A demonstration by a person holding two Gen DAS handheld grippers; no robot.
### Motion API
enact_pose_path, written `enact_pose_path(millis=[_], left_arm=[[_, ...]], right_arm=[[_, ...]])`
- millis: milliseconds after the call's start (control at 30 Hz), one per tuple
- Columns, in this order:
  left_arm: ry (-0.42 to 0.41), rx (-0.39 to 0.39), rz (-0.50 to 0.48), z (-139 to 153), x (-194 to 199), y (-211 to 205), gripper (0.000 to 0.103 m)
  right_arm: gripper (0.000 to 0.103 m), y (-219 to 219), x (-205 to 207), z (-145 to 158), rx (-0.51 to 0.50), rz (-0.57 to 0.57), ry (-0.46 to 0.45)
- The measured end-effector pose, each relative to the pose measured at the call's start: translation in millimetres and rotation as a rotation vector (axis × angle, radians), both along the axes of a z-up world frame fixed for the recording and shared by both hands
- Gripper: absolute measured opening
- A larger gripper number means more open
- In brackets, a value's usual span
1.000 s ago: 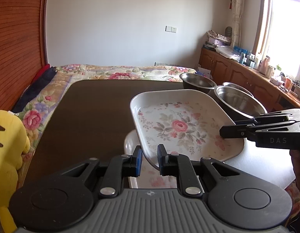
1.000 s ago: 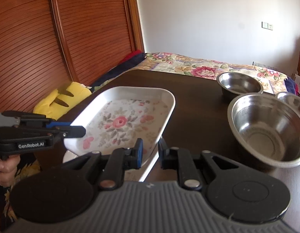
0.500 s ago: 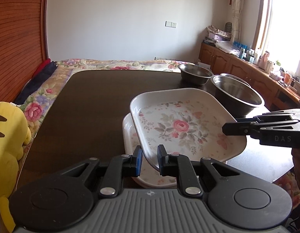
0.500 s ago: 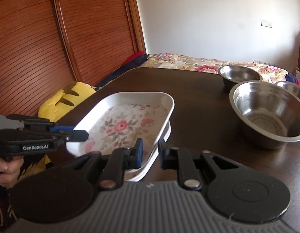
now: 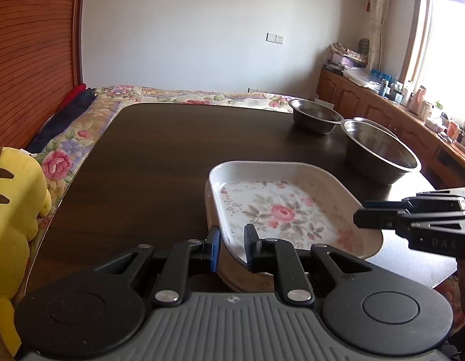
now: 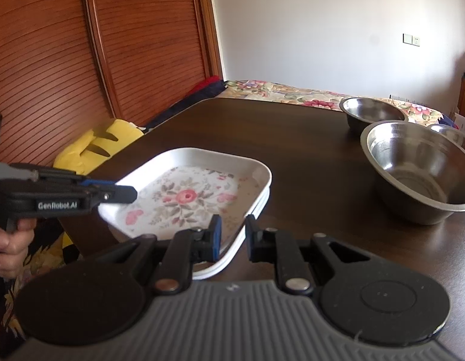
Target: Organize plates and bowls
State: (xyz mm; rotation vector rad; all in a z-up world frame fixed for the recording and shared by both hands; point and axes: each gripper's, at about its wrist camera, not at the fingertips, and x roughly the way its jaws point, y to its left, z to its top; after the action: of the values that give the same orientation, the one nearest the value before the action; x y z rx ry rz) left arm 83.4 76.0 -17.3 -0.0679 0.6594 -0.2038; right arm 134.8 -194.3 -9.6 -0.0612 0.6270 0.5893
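Both hand-held grippers, left (image 5: 231, 242) and right (image 6: 232, 234), sit released astride my stacked plates (image 6: 184, 198); bowls (image 6: 418, 171) at 2 o'clock remain unnested.

Left tool (image 5: 231, 240): fingers level, pointing forward, jaws parted by a narrow gap straddling a tray rim; whether the pads touch it cannot be told. A hand (image 6: 7, 240) grips its handle. Right tool (image 6: 232, 234): same pose, jaws parted about as far, rim between them. Tools face each other across the tray.
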Motion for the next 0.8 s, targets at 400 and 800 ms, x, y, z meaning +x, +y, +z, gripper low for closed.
enact_pose_path(millis=[400,800], left_arm=[[-0.031,0.001,0.000,3.9,-5.9,-0.4,0.020],[-0.113,0.005,-0.026,20.9,-8.8,-21.2,0.066]], right_arm=[[0.019,-0.6,-10.1,2.9,0.006,-0.005,-0.060],[0.019,-35.6,-14.0,18.3,0.049,-0.095,-0.148]])
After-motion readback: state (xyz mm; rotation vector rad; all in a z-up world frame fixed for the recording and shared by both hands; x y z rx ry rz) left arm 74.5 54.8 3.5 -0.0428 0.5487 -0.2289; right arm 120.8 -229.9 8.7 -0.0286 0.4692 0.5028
